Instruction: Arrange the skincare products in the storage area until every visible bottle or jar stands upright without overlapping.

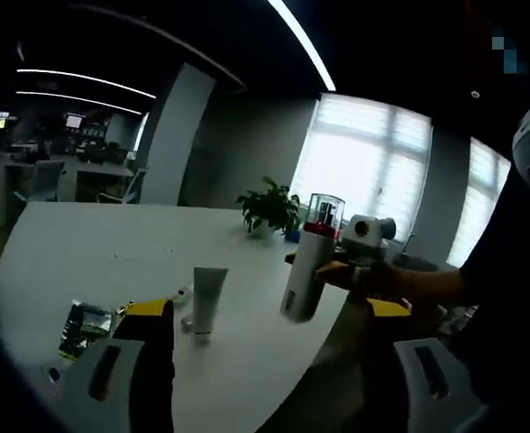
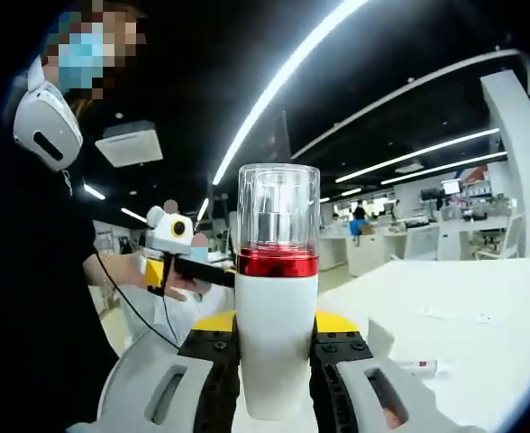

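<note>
Pump bottle up in your right tool, waiting for a spot on the bench.

Your right tool (image 2: 274, 379) is clamped on the white pump bottle (image 2: 277, 307) low on its body, clear cap and red collar on top, held off the bench (image 1: 94, 239) near its edge. Bring it in beside the standing tube (image 1: 207, 302), not touching, keep it plumb, set the base flat, and only then let go. Your left tool (image 1: 265, 361) hangs with its jaws wide apart, holding nothing. A small packet (image 1: 83, 327) lies flat by the left jaw; its label is too dark to read. The bottle's base is hidden between the jaws, and something small and white (image 1: 180, 296) beyond the tube is too small to make out.
</note>
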{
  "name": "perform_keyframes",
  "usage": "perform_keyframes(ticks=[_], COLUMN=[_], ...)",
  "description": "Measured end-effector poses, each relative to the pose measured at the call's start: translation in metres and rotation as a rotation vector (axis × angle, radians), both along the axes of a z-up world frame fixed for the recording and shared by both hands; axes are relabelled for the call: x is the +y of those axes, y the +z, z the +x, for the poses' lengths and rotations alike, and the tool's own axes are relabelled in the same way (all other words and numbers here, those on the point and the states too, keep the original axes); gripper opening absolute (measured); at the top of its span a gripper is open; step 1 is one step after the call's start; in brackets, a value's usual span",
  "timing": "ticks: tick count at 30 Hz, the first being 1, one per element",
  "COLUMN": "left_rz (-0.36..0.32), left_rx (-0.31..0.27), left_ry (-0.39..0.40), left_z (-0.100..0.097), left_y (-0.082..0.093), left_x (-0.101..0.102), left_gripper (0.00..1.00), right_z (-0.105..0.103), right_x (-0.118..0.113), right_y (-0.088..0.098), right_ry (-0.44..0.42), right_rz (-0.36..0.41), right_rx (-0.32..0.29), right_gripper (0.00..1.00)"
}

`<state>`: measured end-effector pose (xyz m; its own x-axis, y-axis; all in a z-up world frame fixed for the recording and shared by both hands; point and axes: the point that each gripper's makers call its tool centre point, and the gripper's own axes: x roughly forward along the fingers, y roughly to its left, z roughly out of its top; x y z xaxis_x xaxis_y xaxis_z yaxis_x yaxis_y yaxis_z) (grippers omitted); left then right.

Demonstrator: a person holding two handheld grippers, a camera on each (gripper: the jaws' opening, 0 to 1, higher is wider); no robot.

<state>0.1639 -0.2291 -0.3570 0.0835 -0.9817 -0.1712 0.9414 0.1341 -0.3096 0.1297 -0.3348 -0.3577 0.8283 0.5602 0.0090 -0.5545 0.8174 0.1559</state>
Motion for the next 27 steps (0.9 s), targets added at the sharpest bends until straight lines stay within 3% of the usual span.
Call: perform_keyframes(ticks=[7, 14, 18, 21, 27], left_rz=[0.006, 0.013, 0.020, 0.041, 0.055], left_rx=[-0.032, -0.028, -0.024, -0.034, 0.001], left_ry=[0.102, 0.153, 0.177, 0.193, 0.249], left_z=[0.007, 0.005, 0.006, 0.011, 0.024], left_y=[-0.013, -0.034, -0.044, -0.055, -0.074], left_x=[0.001, 0.004, 0.009, 0.015, 0.029], left_gripper=[0.99, 0.99, 0.99, 0.99, 0.92], right_z=[0.010, 0.025, 0.037, 0.044, 0.053], right_x=[-0.016, -0.031, -0.039, -0.045, -0.050], right_y=[-0.023, -0.059, -0.092, -0.117, -0.146], right_ry=[0.005, 0.012, 0.010, 0.005, -0.005], right_rz=[-0.015, -0.017, -0.054, -0.054, -0.047], right_rx=[-0.001, -0.009, 0.010, 0.023, 0.045], right_gripper=[0.19, 0.19, 0.19, 0.19, 0.19])
